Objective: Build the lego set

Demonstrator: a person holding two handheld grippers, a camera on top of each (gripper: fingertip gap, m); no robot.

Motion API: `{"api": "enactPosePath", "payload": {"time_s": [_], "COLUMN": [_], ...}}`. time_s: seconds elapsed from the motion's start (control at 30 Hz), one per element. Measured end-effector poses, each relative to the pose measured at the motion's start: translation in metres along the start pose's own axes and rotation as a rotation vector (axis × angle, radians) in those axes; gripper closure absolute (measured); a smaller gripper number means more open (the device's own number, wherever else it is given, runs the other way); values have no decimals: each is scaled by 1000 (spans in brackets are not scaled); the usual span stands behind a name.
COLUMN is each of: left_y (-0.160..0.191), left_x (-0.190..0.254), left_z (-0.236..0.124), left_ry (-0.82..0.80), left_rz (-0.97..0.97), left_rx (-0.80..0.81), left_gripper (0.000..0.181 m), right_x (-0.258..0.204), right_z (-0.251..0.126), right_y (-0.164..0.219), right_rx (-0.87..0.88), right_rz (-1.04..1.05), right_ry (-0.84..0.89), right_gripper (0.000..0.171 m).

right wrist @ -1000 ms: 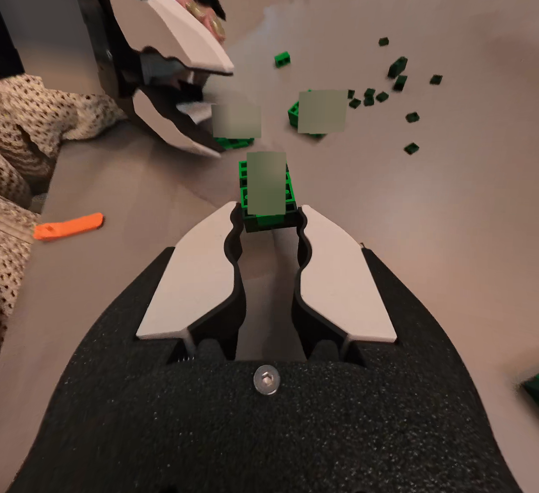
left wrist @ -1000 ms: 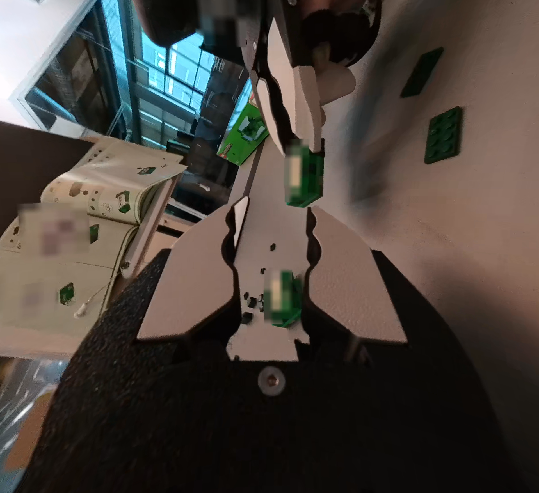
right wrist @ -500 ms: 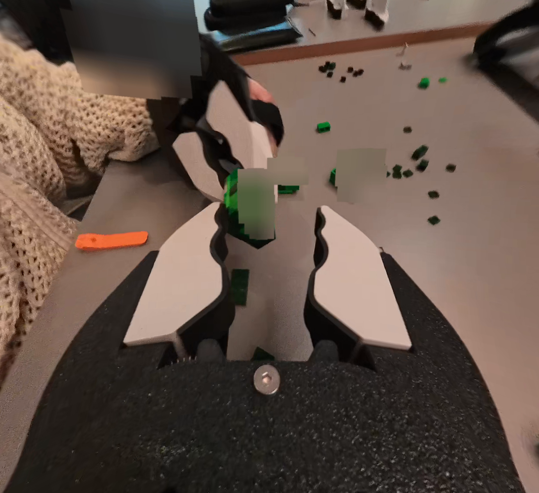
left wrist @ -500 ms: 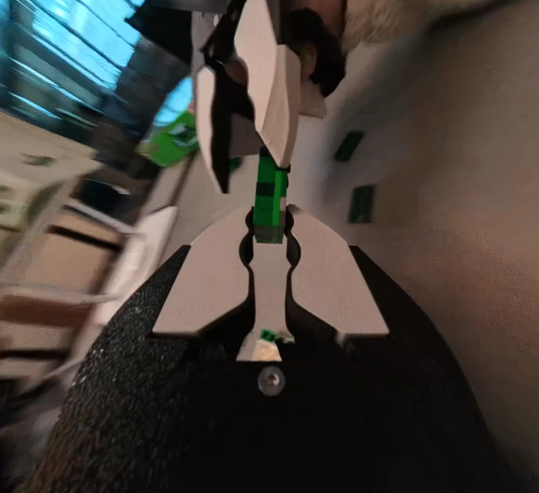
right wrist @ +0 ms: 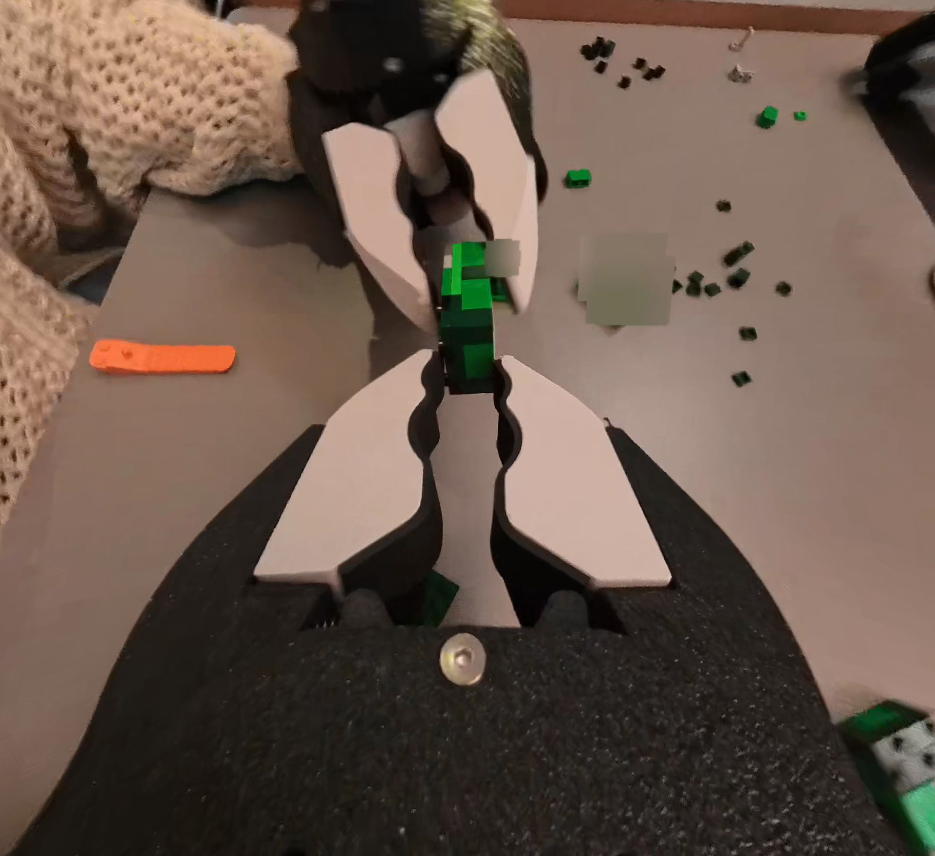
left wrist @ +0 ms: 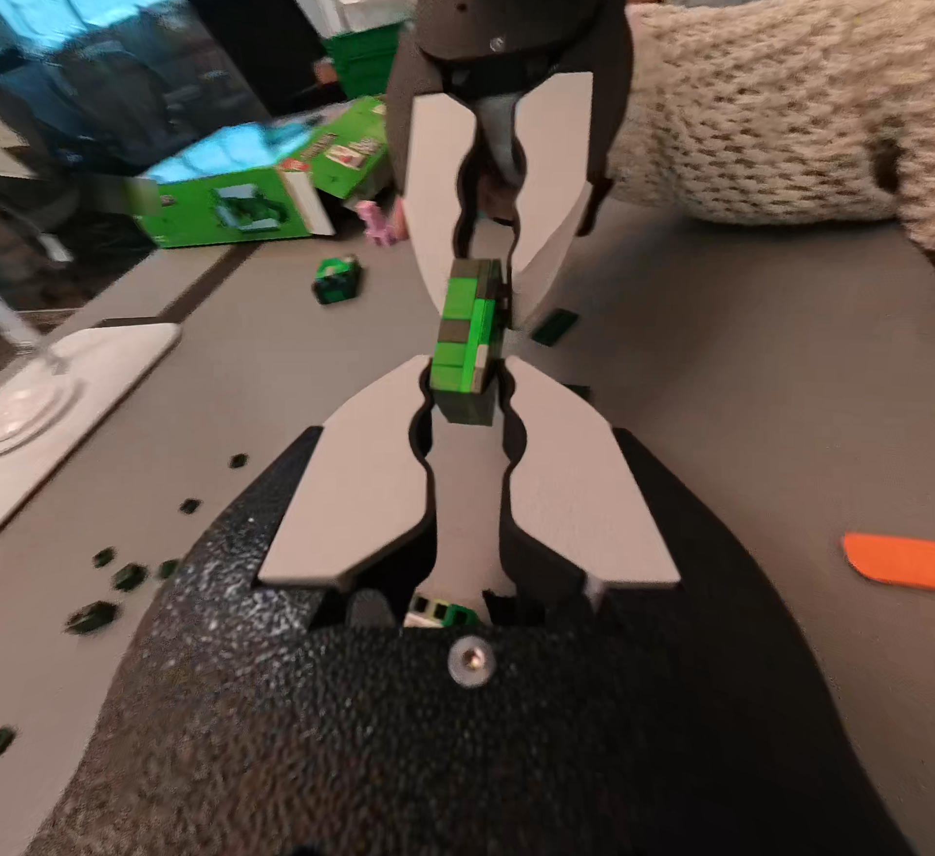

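Since half a second ago the right hand-held gripper [right wrist: 463, 366] has narrowed from spread-apart fingers to a clench on the near end of the green lego assembly [right wrist: 465, 320], and both wrist views have swung round to face each other head-on. Left hand-held gripper [left wrist: 463, 371]: clenched on the opposite end of the same assembly [left wrist: 468, 340], fingertips pinching its dark lowest course. So the piece is airborne above the bench [right wrist: 657, 452], bridged tip to tip between the two tools, well clear of the surface. Long axis of the assembly runs straight ahead along each tool's fingers, from one set of tips to the other; neither tool is nearer, each has its own end. Judgement: the coming move is a press or seat along that shared axis, or a handover; if the two tools are not held collinear the stack may hinge at a seam. Beside the right tool, to its left on the bench, lies an orange brick separator [right wrist: 162, 357]. Farther out to its right, loose dark and green bricks [right wrist: 738, 275] are scattered. Beyond the left tool, a small green sub-build [left wrist: 336, 280], then the green set box [left wrist: 238, 204]. A knitted cream sleeve [left wrist: 759, 123] is behind the far tool.
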State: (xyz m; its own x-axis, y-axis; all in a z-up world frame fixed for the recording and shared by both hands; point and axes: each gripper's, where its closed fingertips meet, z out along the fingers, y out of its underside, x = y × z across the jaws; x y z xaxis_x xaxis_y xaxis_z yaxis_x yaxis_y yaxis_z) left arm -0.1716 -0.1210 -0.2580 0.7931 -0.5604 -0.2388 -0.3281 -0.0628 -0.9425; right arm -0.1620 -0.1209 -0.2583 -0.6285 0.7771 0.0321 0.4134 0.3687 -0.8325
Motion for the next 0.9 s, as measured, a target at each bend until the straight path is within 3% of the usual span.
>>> {"api": "enactPosePath", "payload": {"time_s": [0.07,0.13,0.27,0.4,0.43,0.53,0.67,0.77,0.9], "left_y": [-4,-5,-6,-5,-4,-4,-7,-9,-7], "left_x": [-15,-26,-39,-42,-42,-41,-41,-40,-32], "left_z": [-3,-8,-16,-18,-17,-16,-18,-18,-12], "left_ry": [-120,-200,-274,-296,-296,-300,-337,-347,-290], "left_rz": [41,70,72,77,78,99,157,178,166], "left_rx": [13,11,32,33,32,24,19,27,20], "left_gripper": [127,114,114,116,115,115,114,114,115], "right_x": [17,29,43,48,51,57,62,9,-41], "right_z": [1,2,5,4,3,-3,-23,-16,7], "right_y": [13,34,60,66,72,74,63,41,66], "right_rx": [-37,-103,-125,-104,-132,-155,-151,-149,-361], "right_rz": [170,367,795,1014,1019,987,740,373,72], "right_ry": [24,8,-63,-154,-120,-39,192,61,18], "right_gripper": [153,154,154,152,140,124,124,136,141]}}
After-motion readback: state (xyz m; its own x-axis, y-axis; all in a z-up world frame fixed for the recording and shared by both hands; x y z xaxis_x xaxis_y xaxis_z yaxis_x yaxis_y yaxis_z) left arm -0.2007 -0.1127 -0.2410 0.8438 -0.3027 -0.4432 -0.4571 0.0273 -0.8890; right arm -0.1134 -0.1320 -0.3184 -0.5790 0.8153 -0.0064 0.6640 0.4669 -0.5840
